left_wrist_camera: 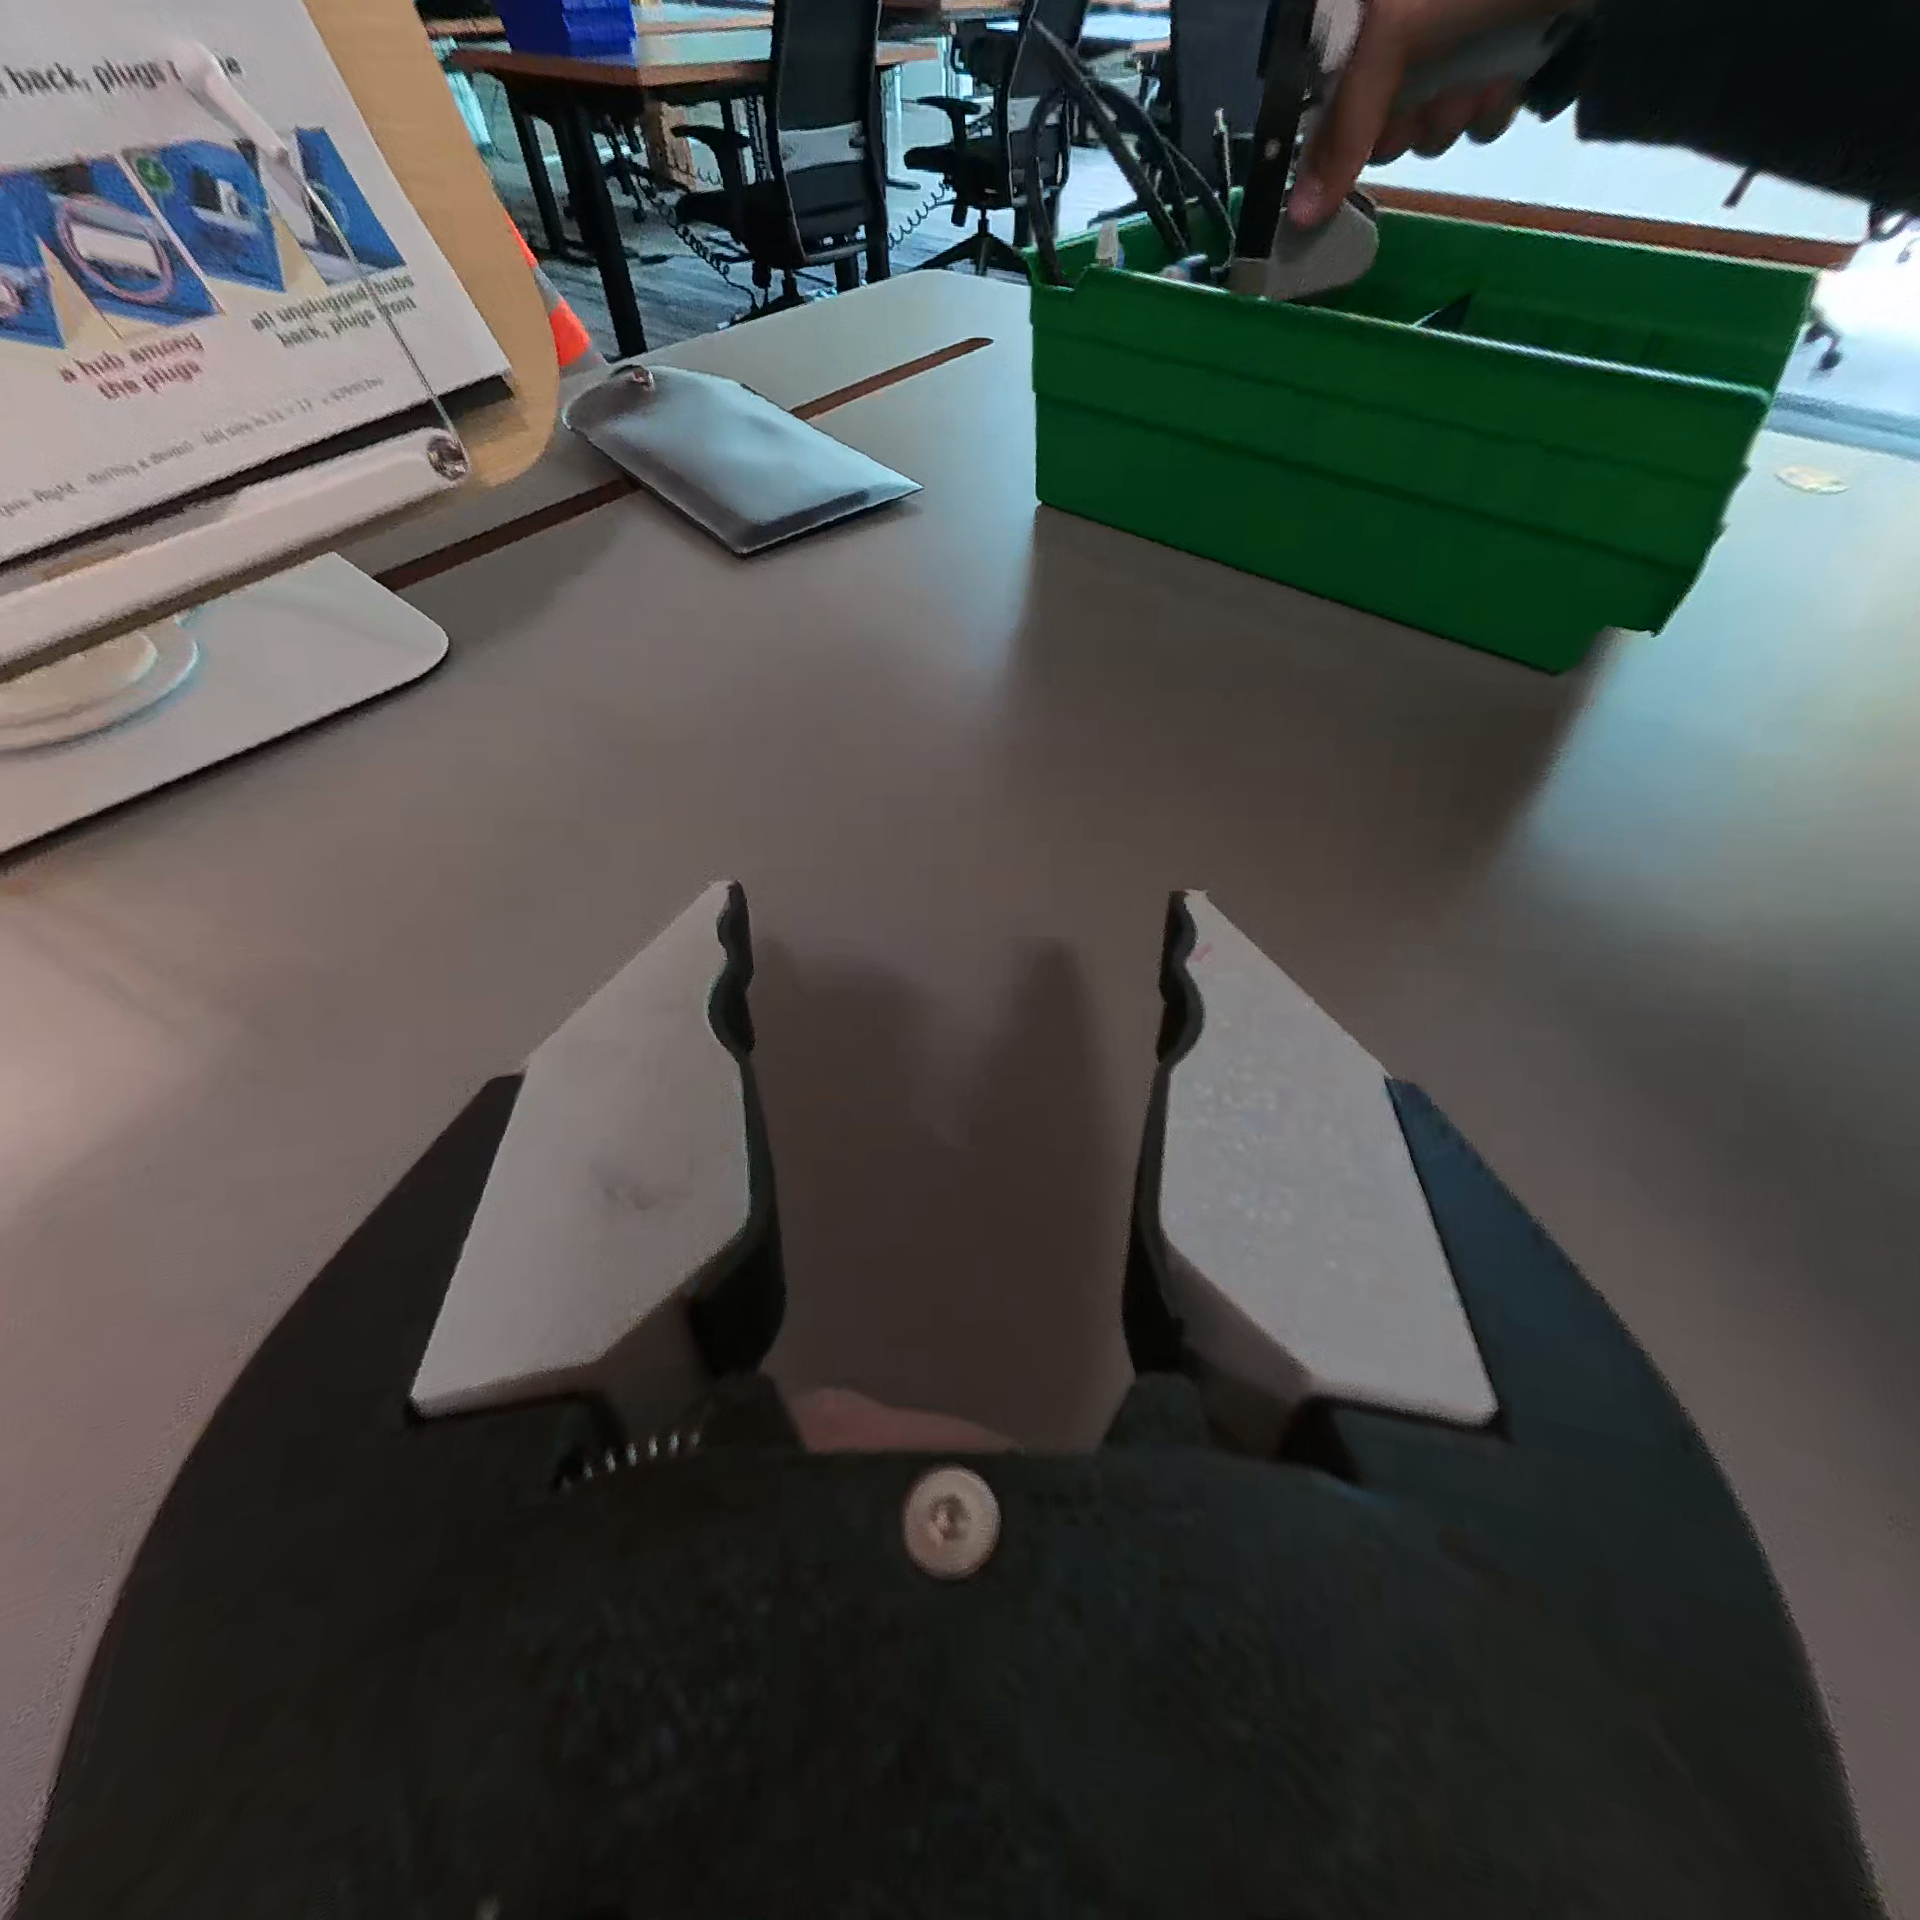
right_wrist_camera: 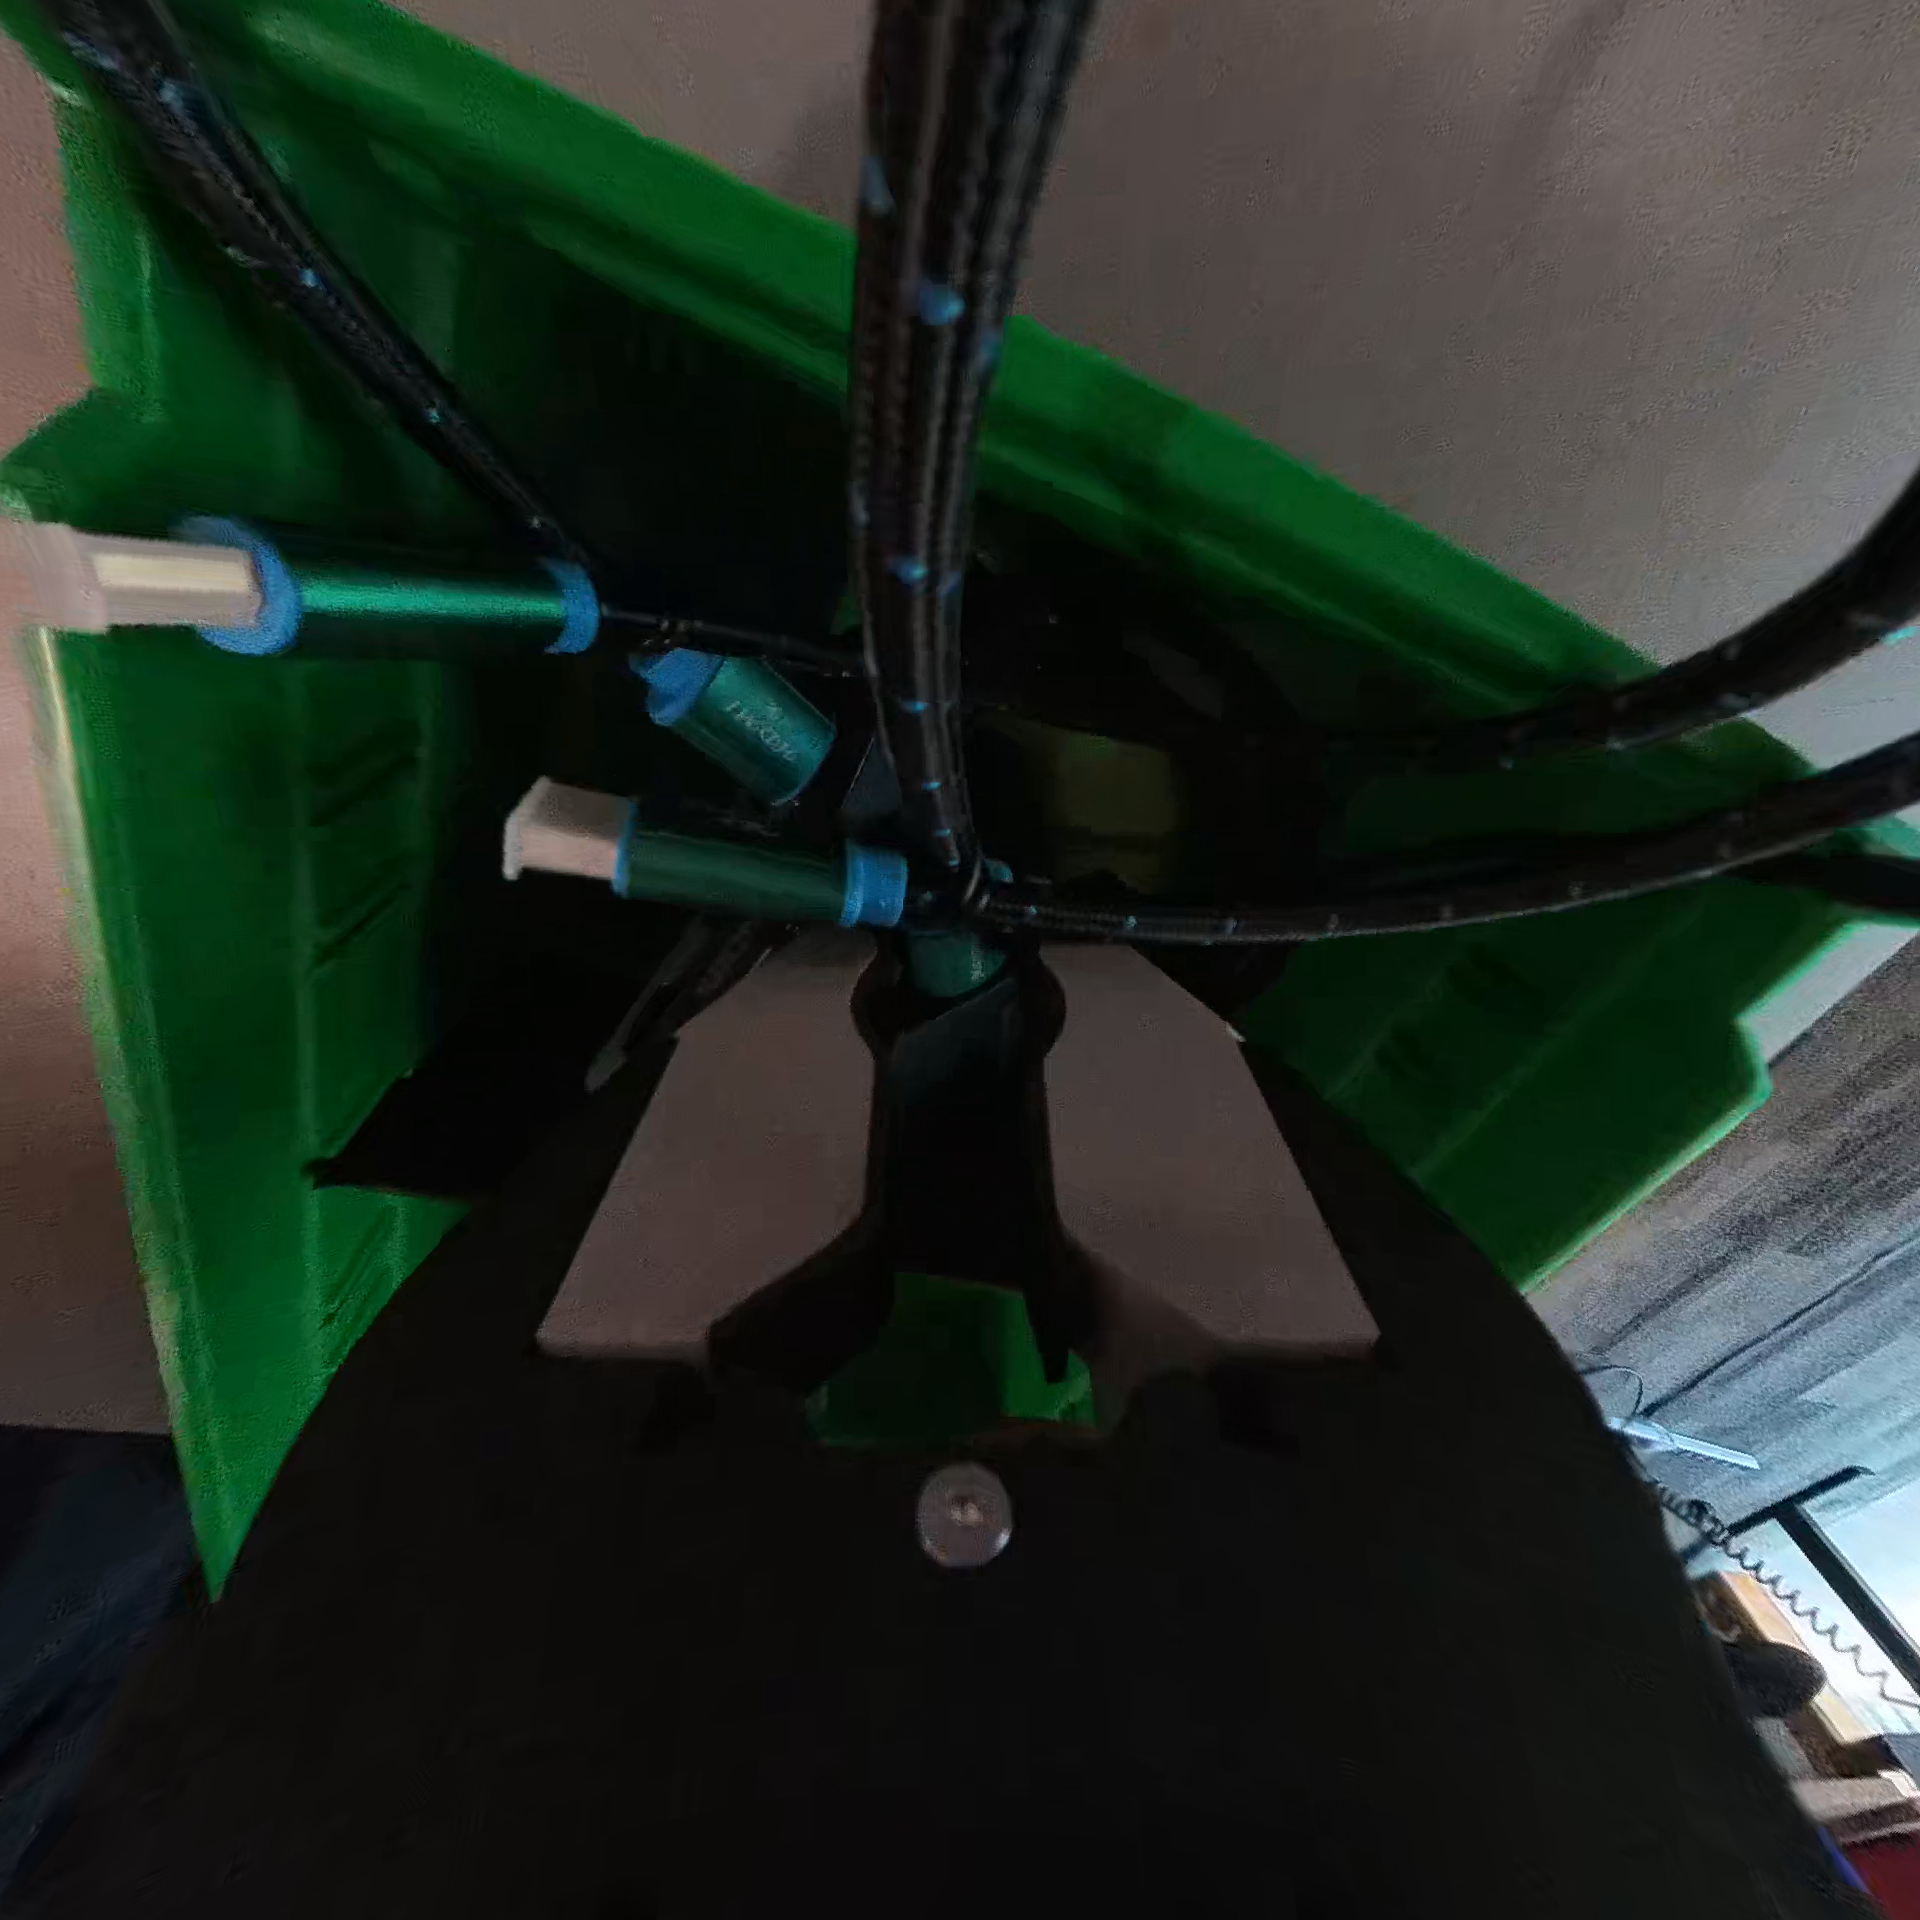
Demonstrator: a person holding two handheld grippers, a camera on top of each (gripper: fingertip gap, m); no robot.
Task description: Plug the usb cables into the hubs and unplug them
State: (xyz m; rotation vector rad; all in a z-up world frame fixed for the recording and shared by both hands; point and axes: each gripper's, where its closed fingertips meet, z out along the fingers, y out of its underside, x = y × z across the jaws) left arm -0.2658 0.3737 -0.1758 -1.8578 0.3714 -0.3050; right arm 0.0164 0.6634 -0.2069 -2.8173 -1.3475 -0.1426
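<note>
Left wrist view: looks along the left gripper (left_wrist_camera: 956,914), low over the grey table (left_wrist_camera: 935,727), jaws spread wide with nothing between them and only bare tabletop and their own shadow underneath. Off to the left, shows a printed instruction card (left_wrist_camera: 208,312) on a white stand (left_wrist_camera: 239,655); just behind that, a flat silver pouch (left_wrist_camera: 727,457) lying on the table and the tip of an orange cone (left_wrist_camera: 566,322). Ahead and to the right, well apart from the open fingers, finds the green bin (left_wrist_camera: 1351,468), with the right gripper (left_wrist_camera: 1288,249) reaching down into it from above, carried by a hand (left_wrist_camera: 1382,114) in a dark sleeve. Farther back, takes in desks and office chairs. Right wrist view: peers straight down into the same green bin (right_wrist_camera: 312,935), set on the table (right_wrist_camera: 1351,208). Jaws here drawn narrow, apparently pinching the end of a teal plug (right_wrist_camera: 940,961) right at the fingertips. Around that point, fans out a bundle of black braided cables (right_wrist_camera: 935,416), rising up and out over the bin's rim and sweeping off to the right. Just to the left of the fingertips, lays out three more teal connectors (right_wrist_camera: 416,597) with blue collars, two of them with pale caps, all inside the bin. Cannot tell how firmly the pinched plug is seated, being dark and blurred there.
</note>
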